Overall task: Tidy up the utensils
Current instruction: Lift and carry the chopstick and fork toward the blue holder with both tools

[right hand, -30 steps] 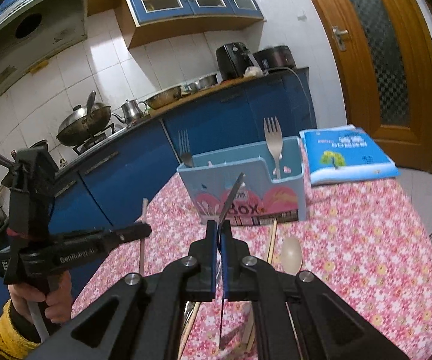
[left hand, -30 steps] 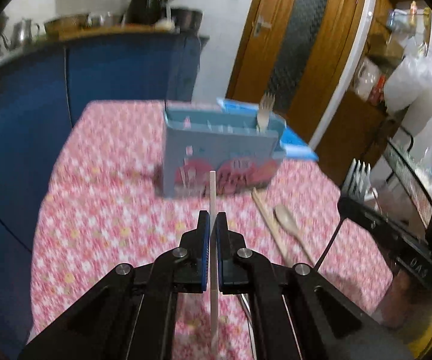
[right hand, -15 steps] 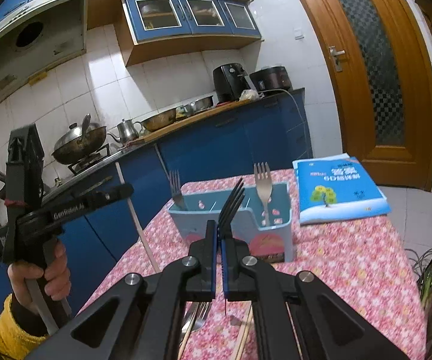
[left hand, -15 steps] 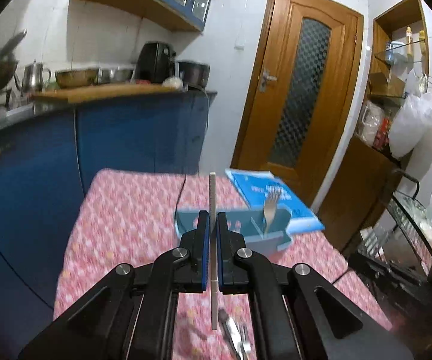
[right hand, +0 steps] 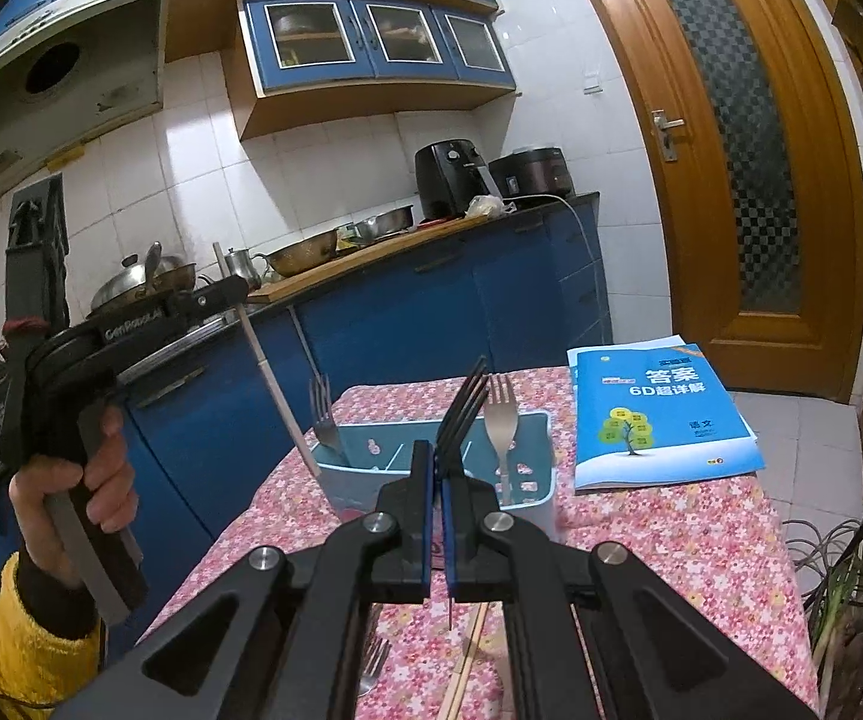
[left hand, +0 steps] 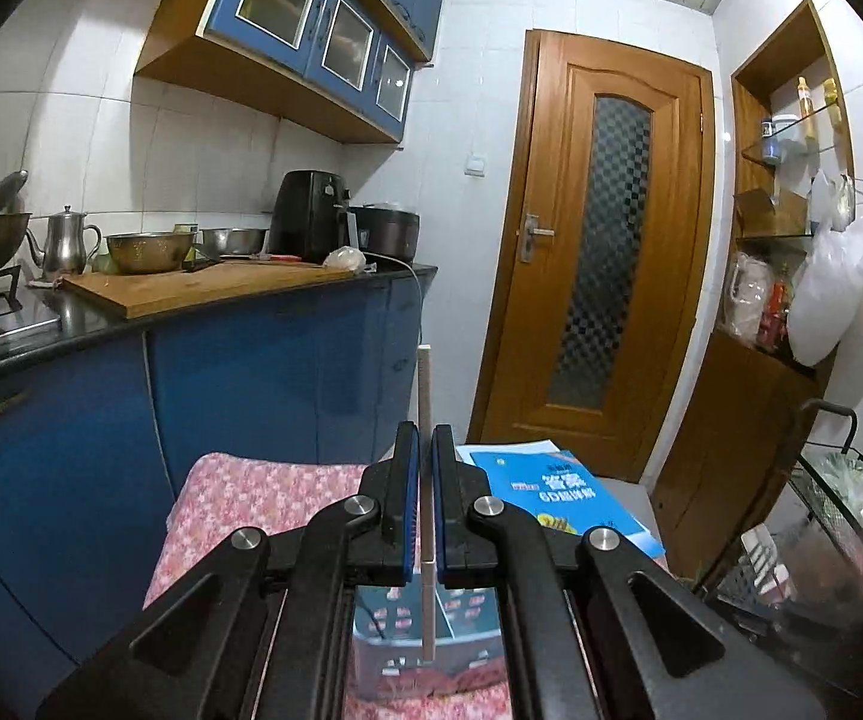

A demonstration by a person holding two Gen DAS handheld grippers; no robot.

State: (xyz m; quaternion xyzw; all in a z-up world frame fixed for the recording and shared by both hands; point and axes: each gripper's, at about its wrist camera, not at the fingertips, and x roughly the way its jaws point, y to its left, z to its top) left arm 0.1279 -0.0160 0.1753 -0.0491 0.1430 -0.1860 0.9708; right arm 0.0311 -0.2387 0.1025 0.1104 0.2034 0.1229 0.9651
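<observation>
My left gripper (left hand: 425, 441) is shut on a pale chopstick (left hand: 425, 396) that stands upright between its pads, over the light blue utensil box (left hand: 389, 654). The right wrist view shows that same left gripper (right hand: 238, 294) held up by a hand, and the chopstick (right hand: 278, 390) slants down to the box's left edge. My right gripper (right hand: 437, 459) is shut on a black fork (right hand: 461, 414), tines up, just in front of the box (right hand: 341, 483). Two metal forks (right hand: 500, 426) (right hand: 323, 414) stand in the box.
A blue book (right hand: 653, 414) lies on the flowered tablecloth (right hand: 671, 540) right of the box. A metal fork (right hand: 374, 660) and a wooden chopstick (right hand: 467, 660) lie under my right gripper. Blue cabinets with pots stand behind, a wooden door to the right.
My left gripper has risen and tipped upward with the chopstick, so the box dropped to the view's bottom. My right gripper rose a little and came nearer the box with the black fork.
</observation>
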